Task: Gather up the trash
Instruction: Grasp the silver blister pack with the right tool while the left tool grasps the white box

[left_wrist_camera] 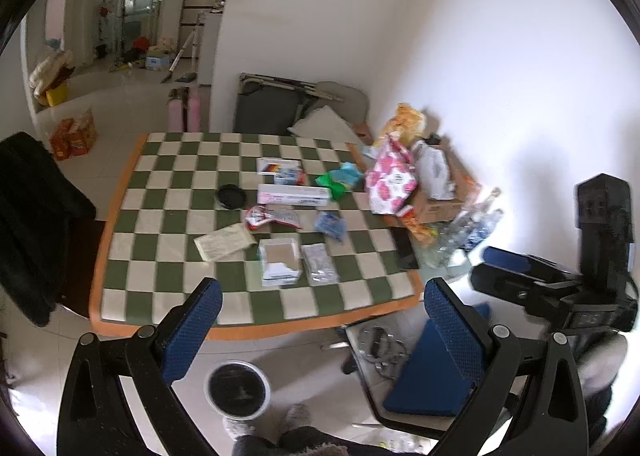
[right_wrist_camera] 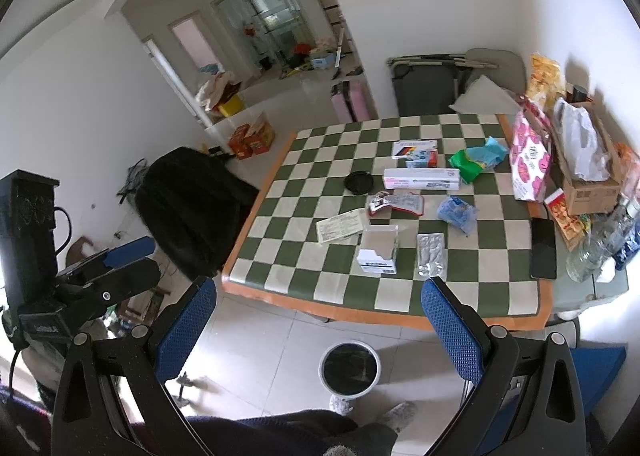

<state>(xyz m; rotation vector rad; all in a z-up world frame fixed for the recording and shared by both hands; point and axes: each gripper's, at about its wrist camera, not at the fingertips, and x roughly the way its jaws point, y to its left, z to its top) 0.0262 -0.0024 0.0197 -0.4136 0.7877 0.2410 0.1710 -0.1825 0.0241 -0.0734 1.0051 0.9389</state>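
Trash lies scattered on a green-and-white checkered table (left_wrist_camera: pixel 168 192) (right_wrist_camera: pixel 320 288): a torn white box (left_wrist_camera: pixel 280 262) (right_wrist_camera: pixel 378 250), a silver blister pack (left_wrist_camera: pixel 320 268) (right_wrist_camera: pixel 431 254), a paper leaflet (left_wrist_camera: pixel 224 242) (right_wrist_camera: pixel 342 226), a red-and-white wrapper (left_wrist_camera: pixel 272 216) (right_wrist_camera: pixel 396 203), a blue wrapper (left_wrist_camera: pixel 330 225) (right_wrist_camera: pixel 456 212), a green bag (left_wrist_camera: pixel 336 180) (right_wrist_camera: pixel 476 160) and a long pink box (left_wrist_camera: pixel 294 194) (right_wrist_camera: pixel 420 178). A white bin with a black liner (left_wrist_camera: pixel 237 388) (right_wrist_camera: pixel 349 370) stands on the floor before the table. My left gripper (left_wrist_camera: pixel 324 336) and right gripper (right_wrist_camera: pixel 320 336) are both open and empty, held above the near table edge.
A black phone (left_wrist_camera: pixel 406 252) (right_wrist_camera: pixel 543 248), plastic bottles (left_wrist_camera: pixel 464 232) (right_wrist_camera: pixel 600 244), a cardboard box (left_wrist_camera: pixel 436 204) (right_wrist_camera: pixel 588 192) and a pink floral bag (left_wrist_camera: pixel 390 180) (right_wrist_camera: pixel 530 160) crowd the table's right side. A black-draped chair (left_wrist_camera: pixel 36 216) (right_wrist_camera: pixel 192 208) stands left. A blue chair (left_wrist_camera: pixel 432 376) stands right.
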